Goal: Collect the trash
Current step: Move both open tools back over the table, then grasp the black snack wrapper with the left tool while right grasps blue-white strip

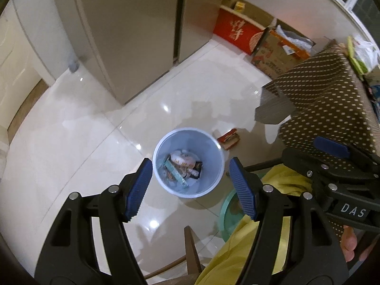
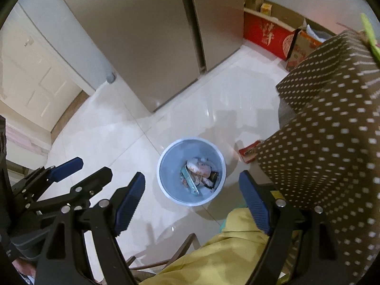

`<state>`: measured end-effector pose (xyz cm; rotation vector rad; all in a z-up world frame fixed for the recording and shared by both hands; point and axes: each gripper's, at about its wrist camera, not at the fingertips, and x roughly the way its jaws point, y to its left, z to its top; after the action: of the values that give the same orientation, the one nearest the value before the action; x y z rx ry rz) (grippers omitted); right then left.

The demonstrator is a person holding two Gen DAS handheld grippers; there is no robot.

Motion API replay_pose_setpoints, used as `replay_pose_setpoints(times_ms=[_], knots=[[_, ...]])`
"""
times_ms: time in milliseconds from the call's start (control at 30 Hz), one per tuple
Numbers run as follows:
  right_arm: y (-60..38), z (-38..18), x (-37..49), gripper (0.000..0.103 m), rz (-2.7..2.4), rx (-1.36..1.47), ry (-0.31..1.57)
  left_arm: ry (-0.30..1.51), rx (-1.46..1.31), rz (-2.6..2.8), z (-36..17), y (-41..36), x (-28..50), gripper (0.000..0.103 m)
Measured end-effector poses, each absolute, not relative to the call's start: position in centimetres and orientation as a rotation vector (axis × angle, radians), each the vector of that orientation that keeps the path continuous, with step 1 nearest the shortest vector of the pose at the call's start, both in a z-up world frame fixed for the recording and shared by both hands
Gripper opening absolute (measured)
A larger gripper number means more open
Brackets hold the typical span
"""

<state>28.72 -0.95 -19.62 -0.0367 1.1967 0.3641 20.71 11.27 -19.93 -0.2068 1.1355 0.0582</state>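
A light blue trash bin [image 1: 211, 156] stands on the white tiled floor, with wrappers and a teal packet [image 1: 177, 173] inside; it also shows in the right wrist view [image 2: 171, 163]. My left gripper [image 1: 191, 187] is open and empty, held high above the bin. My right gripper [image 2: 192, 201] is open and empty, also above the bin. The right gripper shows at the right of the left wrist view [image 1: 332, 147], and the left gripper at the left of the right wrist view [image 2: 71, 168]. A small red-brown packet [image 1: 229, 139] lies on the floor just right of the bin.
A table with a brown polka-dot cloth [image 1: 332, 99] stands at the right. A large beige fridge [image 1: 133, 35] is behind the bin. Red and brown cardboard boxes [image 1: 239, 32] line the far wall. A yellow cloth [image 1: 237, 249] and a wooden chair [image 1: 192, 249] are below the grippers.
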Motion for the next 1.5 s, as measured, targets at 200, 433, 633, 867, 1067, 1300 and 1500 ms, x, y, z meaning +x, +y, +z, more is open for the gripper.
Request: replay_pose_setpoints(times_ms=[200, 433, 633, 867, 1067, 1300, 1500], knots=[[-4.5, -16.0, 27.5, 0.08, 0.351, 0.029, 1.125, 1.067, -0.198, -0.019, -16.9, 8.8, 20.8, 0.069], [-10.2, -11.7, 26.1, 0.08, 0.275, 0.101, 1.018, 0.999, -0.16, -0.139, -13.7, 4.4, 21.8, 0.069], [-15.9, -9.7, 25.4, 0.08, 0.179, 0.151, 0.957, 0.952, -0.105, -0.244, -11.4, -0.8, 22.9, 0.072], [-22.6, -8.7, 25.2, 0.08, 0.033, 0.191, 0.908, 0.923, -0.051, -0.354, -9.5, -6.8, 24.8, 0.073], [-27.9, -9.5, 25.7, 0.08, -0.093, 0.216, 0.902, 0.915, -0.001, -0.433, -9.1, -11.4, 26.3, 0.074], [-31.6, -11.3, 29.4, 0.07, -0.227, 0.141, 0.929, 0.921, 0.057, -0.501, -9.5, -16.1, 29.4, 0.078], [-32.3, -12.7, 32.0, 0.043, -0.174, 0.108, 0.952, 0.927, 0.104, -0.601, -9.9, -20.2, 32.7, 0.08]])
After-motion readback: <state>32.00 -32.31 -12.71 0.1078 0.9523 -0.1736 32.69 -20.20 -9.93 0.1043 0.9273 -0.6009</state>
